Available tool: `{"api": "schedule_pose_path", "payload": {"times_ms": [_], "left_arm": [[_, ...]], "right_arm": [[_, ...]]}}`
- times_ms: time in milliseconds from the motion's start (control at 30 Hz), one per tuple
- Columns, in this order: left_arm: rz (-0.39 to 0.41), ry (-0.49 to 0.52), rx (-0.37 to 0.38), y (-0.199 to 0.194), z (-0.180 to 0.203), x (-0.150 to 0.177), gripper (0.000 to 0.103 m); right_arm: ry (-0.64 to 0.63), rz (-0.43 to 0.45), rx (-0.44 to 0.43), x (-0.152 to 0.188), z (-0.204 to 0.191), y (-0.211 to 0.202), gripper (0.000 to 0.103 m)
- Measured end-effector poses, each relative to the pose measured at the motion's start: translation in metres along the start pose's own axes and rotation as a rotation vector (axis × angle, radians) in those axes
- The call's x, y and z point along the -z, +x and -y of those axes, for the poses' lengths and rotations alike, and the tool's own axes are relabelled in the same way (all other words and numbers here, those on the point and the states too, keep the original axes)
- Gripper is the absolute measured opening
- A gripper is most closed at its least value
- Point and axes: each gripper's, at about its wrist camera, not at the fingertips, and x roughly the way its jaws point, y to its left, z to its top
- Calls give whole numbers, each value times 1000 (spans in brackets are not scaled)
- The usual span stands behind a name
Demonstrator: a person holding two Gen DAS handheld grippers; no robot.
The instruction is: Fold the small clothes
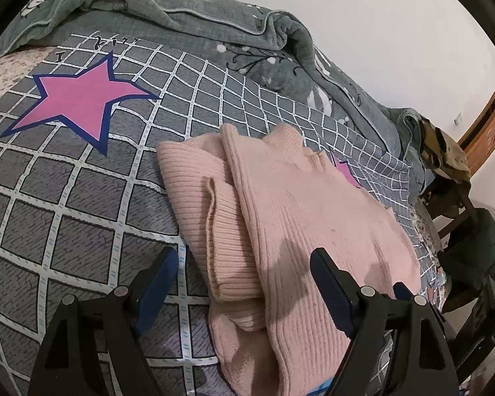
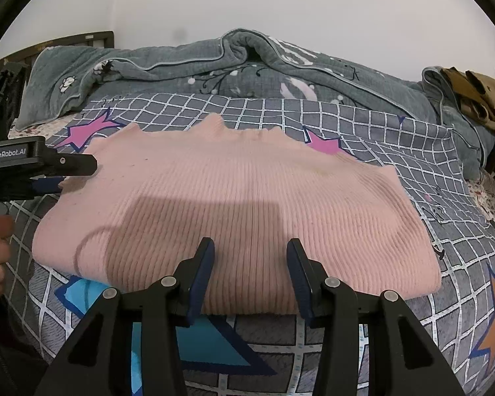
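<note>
A pink ribbed knit sweater point(image 2: 241, 204) lies folded on the grey checked bed sheet point(image 2: 379, 132). In the left wrist view the sweater point(image 1: 297, 217) shows a folded sleeve layer along its left side. My left gripper point(image 1: 244, 257) is open and empty, with its jaws spread over the sweater's left edge. It also shows in the right wrist view point(image 2: 59, 178) at the sweater's left side. My right gripper point(image 2: 250, 247) is open and empty, just above the sweater's near edge at its middle.
A rumpled grey-green quilt point(image 2: 214, 72) lies along the far side of the bed. A pile of brown clothing point(image 2: 478, 95) sits at the far right. A dark bag point(image 1: 478, 247) and a wooden chair point(image 1: 485, 132) stand beside the bed on the right.
</note>
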Motion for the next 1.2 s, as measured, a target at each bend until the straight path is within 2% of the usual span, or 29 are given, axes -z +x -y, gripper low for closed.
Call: {"api": "schedule_pose_path", "payload": {"times_ms": [167, 400, 667, 867, 1033, 1200], "left_arm": [[-11, 3, 19, -1, 1, 3, 81], [-62, -27, 110, 2, 1, 11, 81], [-48, -22, 93, 8, 6, 11, 80], [-17, -27, 84, 12, 8, 8, 79], [-6, 12, 15, 22, 18, 5, 71], [9, -14, -17, 29, 20, 0, 60]], "right_arm": [[0, 0, 3, 1, -1, -2, 44], [-6, 6, -6, -1, -2, -3, 44], [-23, 45, -29, -12, 7, -8, 44], [-75, 114, -75, -42, 30, -7, 44], [-98, 124, -93, -64, 48, -1, 44], [-79, 182, -102, -57, 66, -2, 44]]}}
